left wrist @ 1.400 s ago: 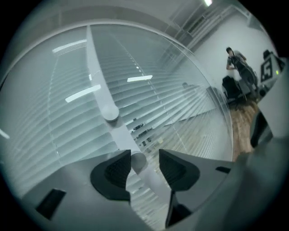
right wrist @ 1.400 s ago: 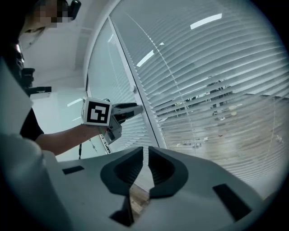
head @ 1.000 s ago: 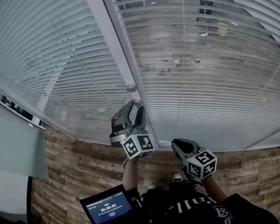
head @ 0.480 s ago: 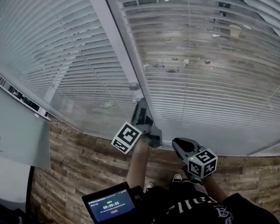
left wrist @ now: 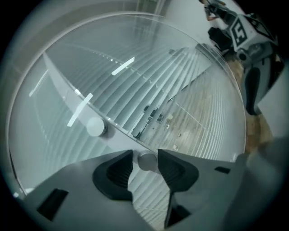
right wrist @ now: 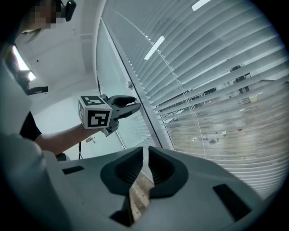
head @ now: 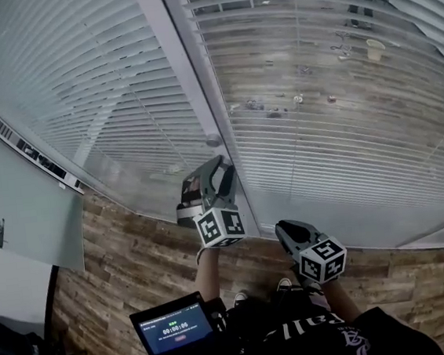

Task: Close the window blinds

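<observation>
White slatted blinds (head: 334, 121) hang behind glass on both sides of a grey upright frame post (head: 183, 74). A small round knob (head: 213, 140) sits on that post. My left gripper (head: 222, 163) points up at the post. In the left gripper view the knob (left wrist: 146, 161) lies between the tips of my left gripper (left wrist: 145, 159), whose jaws have just been opening and stand slightly apart from it. A second round knob (left wrist: 95, 127) shows further left. My right gripper (head: 283, 229) hangs lower right, shut and empty, with its jaws (right wrist: 145, 152) aimed at the post's foot.
A small screen (head: 172, 328) glows at the person's waist. Below the glass is a wood-patterned floor (head: 137, 268), and a grey wall panel (head: 21, 217) stands at the left. A dark chair base (head: 19, 351) sits bottom left.
Half a second ago the left gripper was rolled over, cube to the left, up at the knob. It has rolled back upright and drawn slightly down. The right gripper has stayed put.
</observation>
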Demonstrator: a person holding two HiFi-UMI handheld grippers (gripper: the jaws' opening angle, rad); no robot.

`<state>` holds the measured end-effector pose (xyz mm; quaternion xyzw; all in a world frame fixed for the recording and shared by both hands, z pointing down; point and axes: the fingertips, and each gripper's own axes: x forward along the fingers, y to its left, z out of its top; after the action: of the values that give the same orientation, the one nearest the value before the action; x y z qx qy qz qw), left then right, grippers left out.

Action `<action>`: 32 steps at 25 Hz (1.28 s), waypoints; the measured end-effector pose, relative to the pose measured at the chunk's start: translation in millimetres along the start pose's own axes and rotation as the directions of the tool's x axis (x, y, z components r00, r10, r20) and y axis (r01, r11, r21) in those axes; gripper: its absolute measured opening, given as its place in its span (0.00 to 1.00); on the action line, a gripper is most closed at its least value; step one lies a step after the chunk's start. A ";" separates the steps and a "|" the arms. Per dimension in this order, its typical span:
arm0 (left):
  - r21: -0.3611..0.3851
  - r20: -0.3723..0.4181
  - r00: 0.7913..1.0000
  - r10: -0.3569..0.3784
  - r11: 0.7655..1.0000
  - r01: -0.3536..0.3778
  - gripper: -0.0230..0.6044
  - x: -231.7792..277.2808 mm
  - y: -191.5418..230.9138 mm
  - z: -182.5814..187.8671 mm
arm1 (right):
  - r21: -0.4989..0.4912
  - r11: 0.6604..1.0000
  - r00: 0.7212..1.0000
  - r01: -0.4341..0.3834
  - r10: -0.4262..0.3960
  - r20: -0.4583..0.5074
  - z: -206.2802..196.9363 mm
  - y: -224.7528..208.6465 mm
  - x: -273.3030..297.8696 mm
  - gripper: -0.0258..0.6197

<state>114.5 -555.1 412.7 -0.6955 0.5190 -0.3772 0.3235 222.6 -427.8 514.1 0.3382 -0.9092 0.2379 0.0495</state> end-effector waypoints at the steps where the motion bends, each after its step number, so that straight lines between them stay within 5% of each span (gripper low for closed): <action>1: 0.027 0.005 1.000 -0.005 1.000 0.005 0.30 0.3 1.6 1.7 | 0.001 1.000 1.000 0.000 0.000 0.000 0.1 0.5 0.3 0.12; 3: -0.084 0.024 1.000 -0.015 0.996 0.017 0.28 0.9 3.8 1.3 | 0.002 1.000 1.000 0.003 -0.003 0.001 0.3 0.4 1.5 0.12; 4: -0.256 0.054 0.998 -0.013 0.966 0.026 0.24 0.8 5.9 -0.4 | 0.004 1.000 1.000 0.006 -0.006 0.002 0.2 0.1 2.0 0.12; 5: -0.497 0.102 0.995 0.004 0.867 0.048 0.24 0.3 9.3 -3.0 | 0.007 1.000 1.000 0.009 -0.009 0.003 0.0 0.0 2.2 0.12; 6: -0.749 0.162 0.986 0.041 0.656 0.096 0.24 -0.9 13.7 -5.9 | 0.009 1.000 1.000 0.012 -0.012 0.004 -0.1 0.1 2.3 0.12; 7: -0.927 0.217 0.971 0.101 0.333 0.172 0.24 -2.2 17.5 -9.2 | 0.011 1.000 1.000 0.013 -0.013 0.006 0.0 0.7 2.4 0.12; 8: -0.964 0.250 0.952 0.179 -0.041 0.261 0.24 -2.8 19.7 -13.1 | 0.012 1.000 1.000 0.012 -0.012 0.007 0.2 1.5 2.7 0.12; 9: -0.866 0.254 0.933 0.256 -0.370 0.337 0.24 -2.8 20.5 -17.3 | 0.013 1.000 1.000 0.011 -0.011 0.008 0.4 2.0 3.1 0.12; 10: -0.713 0.238 0.919 0.315 -0.585 0.385 0.24 -2.4 20.6 -20.3 | 0.014 1.000 1.000 0.010 -0.011 0.009 0.6 2.0 3.4 0.12; 11: -0.613 0.223 0.912 0.345 -0.678 0.406 0.24 -1.9 20.7 -21.5 | 0.014 1.000 1.000 0.011 -0.011 0.009 0.6 1.4 3.3 0.12; 12: -0.621 0.223 0.911 0.347 -0.670 0.407 0.24 -1.5 21.1 -21.4 | 0.013 1.000 1.000 0.013 -0.013 0.008 0.4 0.7 3.0 0.12; 13: -0.722 0.236 0.916 0.326 -0.571 0.390 0.24 -1.7 22.2 -20.4 | 0.013 1.000 1.000 0.015 -0.015 0.007 0.0 0.2 2.5 0.12; 14: -0.854 0.246 0.926 0.286 -0.388 0.347 0.24 -3.3 24.0 -19.0 | 0.012 1.000 1.000 0.016 -0.016 0.007 -0.3 -0.2 2.2 0.12; 15: -0.950 0.241 0.941 0.236 -0.141 0.278 0.24 -6.6 25.6 -16.9 | 0.012 1.000 1.000 0.016 -0.016 0.007 -0.4 -0.3 1.8 0.12; 16: -0.971 0.220 0.959 0.180 0.131 0.198 0.24 -10.4 25.2 -14.0 | 0.013 1.000 1.000 0.015 -0.015 0.007 -0.6 -0.5 1.4 0.12; 17: -0.911 0.185 0.975 0.120 0.393 0.124 0.26 -12.9 21.4 -11.0 | 0.013 1.000 1.000 0.016 -0.016 0.006 -0.9 -1.0 1.0 0.12; 18: -0.782 0.140 0.988 0.068 0.620 0.068 0.27 -12.9 15.3 -8.9 | 0.014 1.000 1.000 0.017 -0.017 0.004 -1.2 -2.0 0.7 0.12; 19: -0.610 0.093 0.995 0.029 0.792 0.034 0.29 -10.3 8.8 -7.5 | 0.015 1.000 1.000 0.019 -0.019 0.003 -1.5 -3.5 0.4 0.12; 20: -0.433 0.052 0.999 0.003 0.901 0.020 0.30 -6.1 3.0 -6.1 | 0.016 1.000 1.000 0.022 -0.022 0.002 -1.7 -5.0 0.3 0.12; 21: -0.286 0.022 1.000 -0.013 0.958 0.019 0.30 -2.0 -1.4 -4.8 | 0.018 1.000 1.000 0.024 -0.024 0.002 -1.9 -6.0 0.3 0.12; 22: -0.186 0.003 1.000 -0.019 0.982 0.019 0.30 1.0 -3.4 -4.4 | 0.019 1.000 1.000 0.025 -0.025 0.001 -2.1 -6.0 0.4 0.12; 24: -0.150 0.001 1.000 -0.014 0.989 0.014 0.25 2.2 -0.8 -6.2 | 0.020 1.000 1.000 0.023 -0.023 0.000 -3.1 -4.3 0.3 0.12; 25: -0.231 0.021 1.000 -0.014 0.973 0.018 0.24 1.4 1.9 -7.6 | 0.021 1.000 1.000 0.023 -0.023 0.000 -3.6 -3.5 0.1 0.12; 26: -0.387 0.057 0.998 -0.011 0.921 0.033 0.24 0.7 4.7 -8.7 | 0.022 0.999 1.000 0.024 -0.024 0.000 -3.9 -3.3 -0.2 0.12; 27: -0.598 0.108 0.994 0.002 0.799 0.064 0.24 0.2 7.8 -9.6 | 0.024 0.999 1.000 0.027 -0.027 0.000 -4.3 -3.8 -0.7 0.12; 28: -0.807 0.168 0.985 0.033 0.578 0.118 0.24 -0.4 11.0 -10.5 | 0.025 0.999 1.000 0.030 -0.030 -0.001 -4.9 -4.5 -1.4 0.12; 29: -0.940 0.220 0.972 0.084 0.283 0.188 0.24 -0.9 13.8 -11.7 | 0.027 0.999 0.999 0.033 -0.033 -0.002 -5.7 -4.9 -2.2 0.12; 30: -0.965 0.256 0.956 0.142 -0.014 0.261 0.24 -0.9 15.0 -13.3 | 0.028 0.999 0.999 0.036 -0.036 -0.002 -6.4 -4.9 -2.9 0.12; 31: -0.918 0.277 0.942 0.192 -0.236 0.318 0.24 -0.6 14.6 -14.3 | 0.029 0.999 0.999 0.038 -0.038 -0.002 -6.8 -4.7 -3.8 0.12; 32: -0.873 0.284 0.933 0.220 -0.343 0.347 0.24 -0.2 14.2 -14.8 | 0.030 0.999 0.999 0.042 -0.042 -0.001 -7.0 -4.6 -4.9 0.12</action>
<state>95.0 -559.4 408.2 -0.7399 0.4955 0.3199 -0.3234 228.8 -424.6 520.9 0.3580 -0.8981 0.2507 0.0495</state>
